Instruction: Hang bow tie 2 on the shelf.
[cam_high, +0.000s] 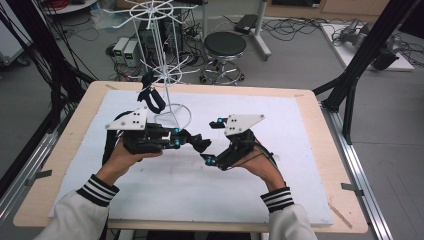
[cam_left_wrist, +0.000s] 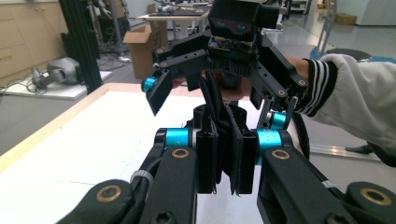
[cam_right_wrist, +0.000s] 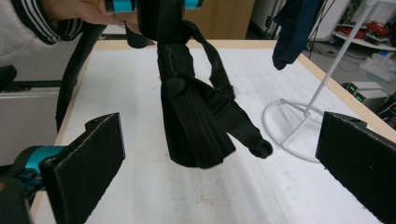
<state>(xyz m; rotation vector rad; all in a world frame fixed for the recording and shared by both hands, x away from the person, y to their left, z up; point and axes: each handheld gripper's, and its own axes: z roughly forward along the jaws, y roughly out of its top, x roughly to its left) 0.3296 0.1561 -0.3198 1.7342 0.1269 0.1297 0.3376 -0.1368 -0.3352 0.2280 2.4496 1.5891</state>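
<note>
- Between the left gripper's (cam_left_wrist: 223, 161) closed jaws, a black strap (cam_right_wrist: 198, 121) is clamped, hanging below them.
- Facing it, the right gripper (cam_high: 206, 150) is held level, jaws spread wide apart, the strap untouched between.

Quick count: two handheld grippers, left gripper (cam_high: 200, 143) and right gripper (cam_high: 207, 159). Two black fabric pieces, one folded black cloth (cam_right_wrist: 196, 121) clamped, one dark cloth (cam_high: 151, 97) hanging on the rack. One white wire rack (cam_high: 165, 75), one white mat (cam_high: 200, 190), one black stool (cam_high: 225, 46).
</note>
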